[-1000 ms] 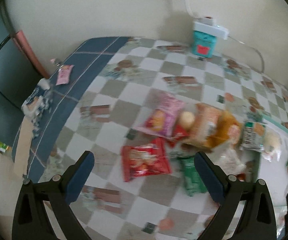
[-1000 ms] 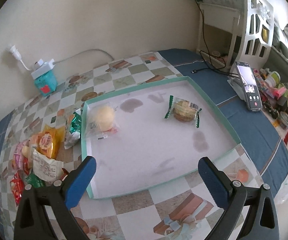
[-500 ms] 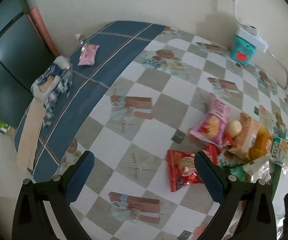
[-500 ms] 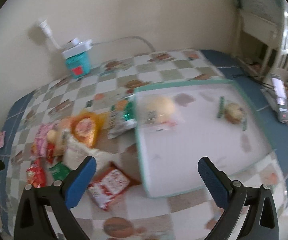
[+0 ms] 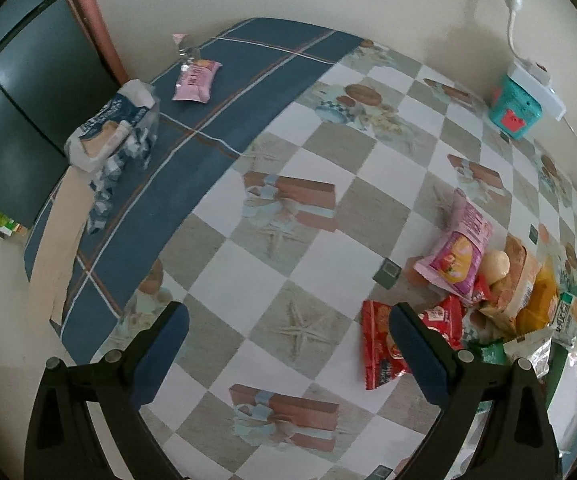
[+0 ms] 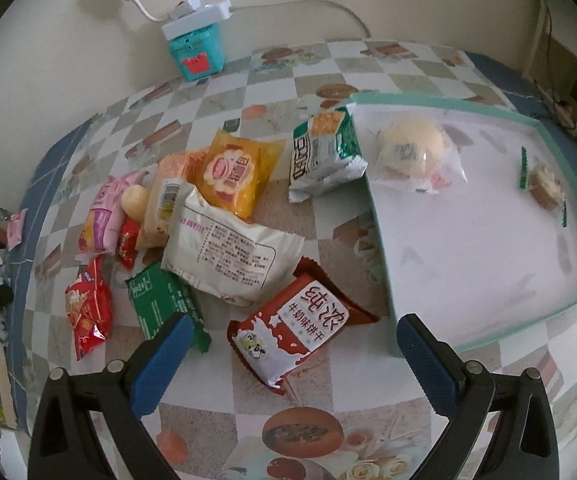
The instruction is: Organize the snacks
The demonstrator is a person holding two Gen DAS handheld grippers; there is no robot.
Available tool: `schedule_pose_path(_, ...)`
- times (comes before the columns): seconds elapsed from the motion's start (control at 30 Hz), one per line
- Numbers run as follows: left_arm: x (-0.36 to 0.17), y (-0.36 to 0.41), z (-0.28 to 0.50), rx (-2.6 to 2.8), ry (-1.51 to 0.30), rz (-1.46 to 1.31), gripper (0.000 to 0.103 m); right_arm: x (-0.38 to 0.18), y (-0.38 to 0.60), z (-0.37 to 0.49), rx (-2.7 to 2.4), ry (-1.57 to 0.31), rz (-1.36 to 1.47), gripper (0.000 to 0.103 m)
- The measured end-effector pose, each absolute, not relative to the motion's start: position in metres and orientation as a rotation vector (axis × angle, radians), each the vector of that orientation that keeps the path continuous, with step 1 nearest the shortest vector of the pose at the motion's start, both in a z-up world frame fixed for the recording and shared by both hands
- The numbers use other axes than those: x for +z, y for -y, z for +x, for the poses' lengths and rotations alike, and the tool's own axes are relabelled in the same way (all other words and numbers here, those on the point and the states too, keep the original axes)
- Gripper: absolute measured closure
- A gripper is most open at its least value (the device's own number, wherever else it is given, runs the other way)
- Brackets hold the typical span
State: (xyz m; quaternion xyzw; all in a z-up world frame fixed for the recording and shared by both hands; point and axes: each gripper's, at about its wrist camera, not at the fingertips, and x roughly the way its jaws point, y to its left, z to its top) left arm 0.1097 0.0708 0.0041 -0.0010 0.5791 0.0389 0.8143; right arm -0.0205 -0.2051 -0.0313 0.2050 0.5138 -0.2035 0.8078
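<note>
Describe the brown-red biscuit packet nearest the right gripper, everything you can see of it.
The brown-red biscuit packet is a glossy sealed pouch with crimped zigzag ends, a white label bearing large red characters and a cartoon cow at one corner. It lies flat and face-up on the checkered tablecloth, turned diagonally, between the open fingers of the right gripper, unheld. Its far end meets the white packet; the tray wall stands close beside it.

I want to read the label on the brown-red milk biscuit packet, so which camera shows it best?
The right wrist view: the milk biscuit packet lies whole and face-up just ahead of the open right gripper. The left wrist view does not show it.
</note>
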Motion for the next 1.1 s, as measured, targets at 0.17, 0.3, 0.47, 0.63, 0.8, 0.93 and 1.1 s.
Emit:
schedule_pose_path(0.17,-0.007,-0.059,0.111,0.031,-1.275,-0.030,0.003,-0.036,0.204,-0.016,-0.423,-1.118,0.438,0.000)
schedule_pose_path(0.3,-0.023,-0.054,0.115,0.004,-1.336,-0.109,0.003,-0.040,0.203,-0.014,-0.416,-1.133,0.439,0.000)
schedule_pose_path(0.47,-0.037,-0.047,0.120,0.000,-1.379,-0.146,0.003,-0.038,0.201,-0.011,-0.403,-1.127,0.433,0.001)
schedule_pose_path(0.63,-0.047,-0.036,0.125,-0.042,-1.411,-0.168,0.003,-0.038,0.199,-0.009,-0.373,-1.125,0.448,0.004)
schedule_pose_path(0.8,-0.063,-0.020,0.129,-0.087,-1.464,-0.179,0.003,-0.040,0.198,-0.010,-0.366,-1.138,0.452,0.007)
schedule_pose_path(0.93,-0.071,-0.008,0.129,-0.100,-1.484,-0.151,0.003,-0.044,0.203,-0.011,-0.383,-1.150,0.461,0.010)
schedule_pose_path(1.1,-0.077,0.001,0.132,-0.104,-1.483,-0.115,0.003,-0.051,0.208,-0.009,-0.397,-1.163,0.472,0.014)
